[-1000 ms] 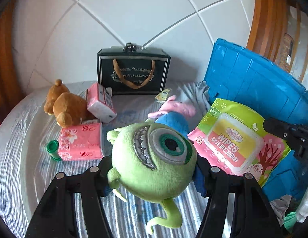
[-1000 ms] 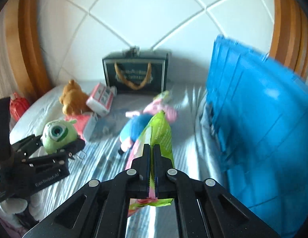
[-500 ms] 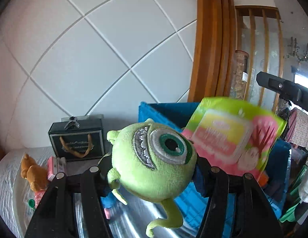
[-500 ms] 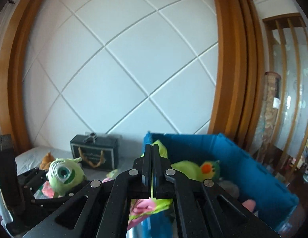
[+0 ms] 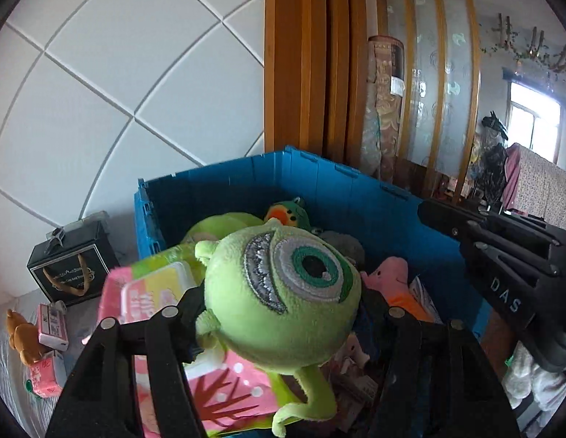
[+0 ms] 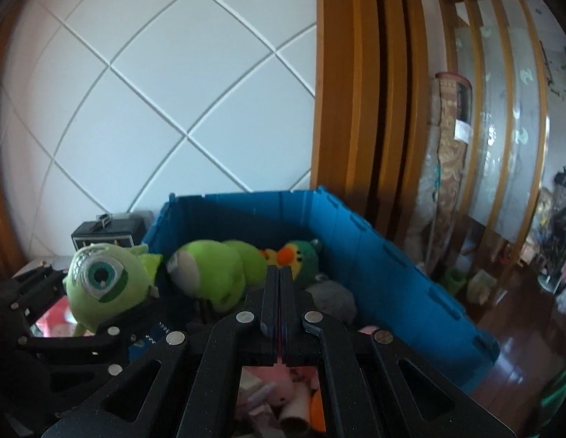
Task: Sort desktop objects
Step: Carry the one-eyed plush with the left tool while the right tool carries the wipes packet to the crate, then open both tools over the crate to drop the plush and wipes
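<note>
Counted: one blue crate point(image 5: 355, 197), one wipes pack point(image 5: 151, 292), one one-eyed green plush point(image 5: 283, 292), one black gift bag point(image 5: 69, 270), one brown teddy point(image 5: 22, 339), two pink tissue packs point(image 5: 53, 328).

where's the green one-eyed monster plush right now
The green one-eyed monster plush is clamped in the left gripper, held above the open blue plastic crate, with the pink-and-green wipes pack just to its left in the left wrist view.

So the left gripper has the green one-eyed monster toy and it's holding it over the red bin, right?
Almost. The bin is blue, not red; both wrist views show its blue walls. The rest holds: the left gripper has the green one-eyed monster toy between its fingers, above the toys already in the bin.
</note>
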Tool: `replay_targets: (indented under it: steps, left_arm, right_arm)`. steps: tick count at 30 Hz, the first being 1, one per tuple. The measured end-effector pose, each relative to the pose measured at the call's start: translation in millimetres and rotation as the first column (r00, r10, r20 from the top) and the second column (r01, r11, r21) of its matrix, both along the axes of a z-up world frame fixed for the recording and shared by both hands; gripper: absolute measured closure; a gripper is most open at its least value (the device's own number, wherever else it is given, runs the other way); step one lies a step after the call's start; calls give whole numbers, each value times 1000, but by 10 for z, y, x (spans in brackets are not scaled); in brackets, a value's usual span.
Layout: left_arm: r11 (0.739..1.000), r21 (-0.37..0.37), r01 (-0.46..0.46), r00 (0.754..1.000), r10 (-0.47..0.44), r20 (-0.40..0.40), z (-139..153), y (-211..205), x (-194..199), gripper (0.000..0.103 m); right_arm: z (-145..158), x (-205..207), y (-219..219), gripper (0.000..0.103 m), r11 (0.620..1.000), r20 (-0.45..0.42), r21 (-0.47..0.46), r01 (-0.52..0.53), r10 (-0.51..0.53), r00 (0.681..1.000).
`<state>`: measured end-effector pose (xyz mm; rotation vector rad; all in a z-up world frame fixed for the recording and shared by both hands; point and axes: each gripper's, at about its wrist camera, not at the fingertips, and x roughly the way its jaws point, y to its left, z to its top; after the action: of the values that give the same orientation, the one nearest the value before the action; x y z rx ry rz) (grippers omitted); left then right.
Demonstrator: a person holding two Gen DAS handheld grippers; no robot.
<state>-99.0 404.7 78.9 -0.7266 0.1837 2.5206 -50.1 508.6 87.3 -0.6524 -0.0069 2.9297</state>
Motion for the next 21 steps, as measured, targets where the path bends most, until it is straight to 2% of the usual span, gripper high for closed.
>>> replay_targets:
  steps: [1,2,4,7,10,11,16,18,21]
  left_arm:
    - [999,-49,-18,1000,18,7,-34,57,-15,40]
    - [997,-67,-37,999,38,4,-34,75,-15,39]
    - [998,-66,-25,997,29,69,-37,94,-23,39]
    - [991,-131,-32,998,39,46,-54,179,67,36]
    - [986,-155,-53,998,56,15,-30,225,163,14]
    - [986,-156,-61,998,63,5,-15,229,192,12]
    - [986,-145,-87,996,87,-9,-7,210,246,10]
    - [988,-126,-89,996,90,9,-14,213,246,10]
    - [990,-113,-90,995,94,29,-49,232,259,10]
  right_arm:
    - [-90,4,87,102,1000,22,-13,4,-4,1000]
    - [-178,-4,179,102,1000,42,-30,8,-7,999]
    - [-291,4,329,102,999,77,-50,9,-5,997]
    - [-399,-42,529,102,997,117,-75,11,-2,993]
    - [-487,-79,626,101,996,143,-87,6,6,990]
    - [-515,-85,632,99,996,150,-90,3,10,989]
    - [-597,-89,637,87,997,176,-81,-10,25,984]
    - [-597,-93,627,74,998,184,-67,-13,25,983]
    - [-611,-83,619,61,999,191,-36,-12,19,981]
